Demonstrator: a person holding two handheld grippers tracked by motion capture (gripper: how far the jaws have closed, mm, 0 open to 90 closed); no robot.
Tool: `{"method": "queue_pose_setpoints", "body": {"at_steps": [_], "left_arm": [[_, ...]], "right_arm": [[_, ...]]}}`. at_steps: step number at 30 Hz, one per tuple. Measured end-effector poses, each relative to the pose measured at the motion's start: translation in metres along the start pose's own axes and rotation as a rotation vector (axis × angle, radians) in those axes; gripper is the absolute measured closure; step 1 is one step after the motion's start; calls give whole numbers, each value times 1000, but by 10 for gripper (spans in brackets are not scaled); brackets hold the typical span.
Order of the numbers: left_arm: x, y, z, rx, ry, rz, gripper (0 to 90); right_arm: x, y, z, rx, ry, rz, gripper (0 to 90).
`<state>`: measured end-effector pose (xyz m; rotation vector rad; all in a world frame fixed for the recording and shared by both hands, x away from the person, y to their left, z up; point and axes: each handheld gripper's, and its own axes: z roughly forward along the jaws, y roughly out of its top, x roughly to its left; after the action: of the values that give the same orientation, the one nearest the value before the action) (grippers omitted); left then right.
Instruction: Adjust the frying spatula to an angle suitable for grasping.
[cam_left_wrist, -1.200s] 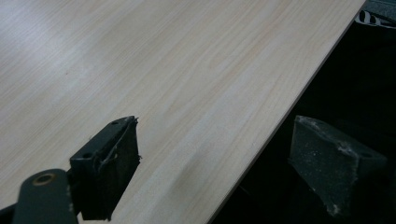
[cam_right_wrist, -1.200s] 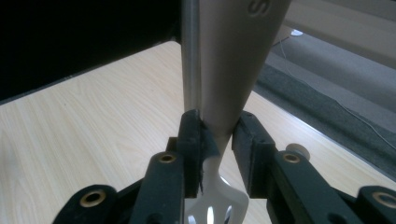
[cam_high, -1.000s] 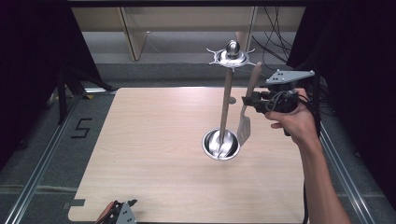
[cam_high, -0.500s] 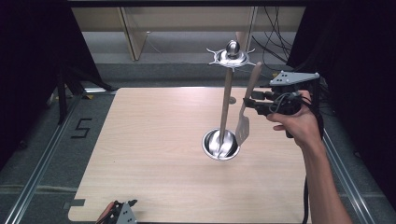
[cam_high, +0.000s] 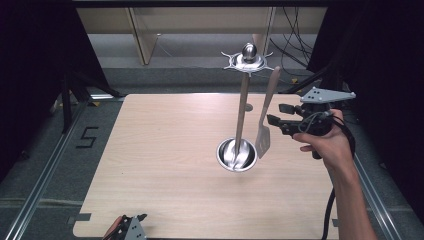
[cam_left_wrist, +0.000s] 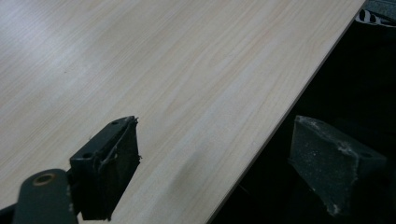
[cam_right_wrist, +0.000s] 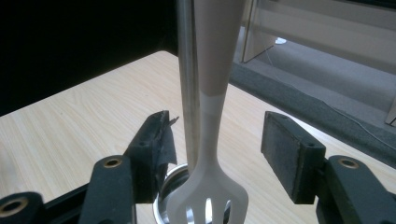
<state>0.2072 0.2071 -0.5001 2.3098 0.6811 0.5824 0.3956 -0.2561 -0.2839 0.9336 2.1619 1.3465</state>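
Note:
A metal utensil stand rises from a round base in the middle of the wooden table, topped by a star-shaped ring of hooks. A pale slotted spatula hangs from a hook with its head down beside the pole. My right gripper sits just right of the spatula, level, and its jaws have just been opening. In the right gripper view the spatula stands between the open jaws of the right gripper, and neither pad touches it. My left gripper rests open at the table's front edge, its jaws holding nothing.
Light wooden shelving stands behind the table, with cables on the floor at the back right. Black curtains close in both sides. A floor mark "5" and a metal rail lie left of the table.
The right gripper's jaws have spread apart off the spatula's handle and the hand has drawn back to the right. The spatula stays hanging on the stand. The left gripper has not moved.

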Motion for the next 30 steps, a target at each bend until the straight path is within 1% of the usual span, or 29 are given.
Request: {"method": "queue_pose_setpoints", "body": {"at_steps": [1, 2, 3, 5, 7, 8, 9, 10, 11, 13, 14, 15, 16, 17, 18, 19, 20, 21, 22, 23, 24, 25, 26, 27, 28, 29, 30], "left_arm": [[0, 0, 0, -3, 4, -5, 150], [0, 0, 0, -2, 4, -3, 150], [0, 0, 0, -1, 2, 0, 150], [0, 0, 0, -3, 4, -4, 150], [0, 0, 0, -4, 3, -5, 150], [0, 0, 0, -4, 5, -4, 150], [0, 0, 0, -3, 4, -3, 150], [0, 0, 0, -3, 5, -4, 150], [0, 0, 0, 0, -4, -4, 150], [0, 0, 0, -2, -11, -5, 150], [1, 0, -1, 2, -12, 3, 150], [1, 0, -1, 2, -12, 4, 150], [1, 0, -1, 3, -10, 0, 150], [0, 0, 0, -4, -6, -12, 150], [0, 0, 0, -3, -6, -10, 150], [0, 0, 0, 0, -8, -6, 150], [1, 0, -1, 6, -12, 11, 150], [1, 0, 0, 3, -12, 9, 150], [1, 0, 0, 3, -12, 9, 150], [0, 0, 0, 0, -5, 2, 150], [0, 0, 0, 0, -5, 2, 150], [0, 0, 0, -6, 2, -9, 150], [0, 0, 1, -6, 10, -9, 150], [0, 0, 0, -4, 0, -5, 150], [0, 0, 0, -4, 0, -8, 150], [0, 0, 0, -5, 2, -11, 150], [0, 0, 1, -10, -1, -13, 150]], "right_arm": [[1, -5, -3, -9, 0, 10, 415], [1, -5, -3, -9, 0, 10, 415], [1, -11, -5, 0, 5, 14, 410], [1, -14, -6, 2, 4, 11, 409], [2, -23, -9, -10, 10, 24, 404], [2, -23, -9, -10, 10, 24, 404], [2, -29, -9, -11, 5, 29, 400], [2, -29, -9, -11, 5, 29, 400], [3, -35, -7, -17, -4, 20, 396], [3, -38, -6, -18, -4, 20, 394], [3, -41, -6, -14, -10, 14, 393], [3, -43, -5, -22, -4, 17, 392], [3, -45, -5, -14, -3, 15, 391], [3, -47, -5, -12, -5, 25, 391], [3, -50, -4, -19, -2, 25, 390], [4, -55, -2, -11, -10, 37, 390], [2, -56, -3, 11, -2, 17, 389], [4, -58, -2, -8, -15, 42, 388], [4, -58, -2, -8, -15, 42, 388], [2, -60, -4, 21, -3, 33, 386], [2, -60, -4, 21, -3, 33, 386], [3, -62, -3, 0, -16, 41, 384], [2, -63, -5, 28, -5, 37, 381], [3, -66, -5, 23, -11, 38, 379], [2, -68, -6, 28, -7, 38, 378], [2, -70, -7, 23, -18, 38, 377], [2, -71, -9, 35, -9, 40, 376]]}}
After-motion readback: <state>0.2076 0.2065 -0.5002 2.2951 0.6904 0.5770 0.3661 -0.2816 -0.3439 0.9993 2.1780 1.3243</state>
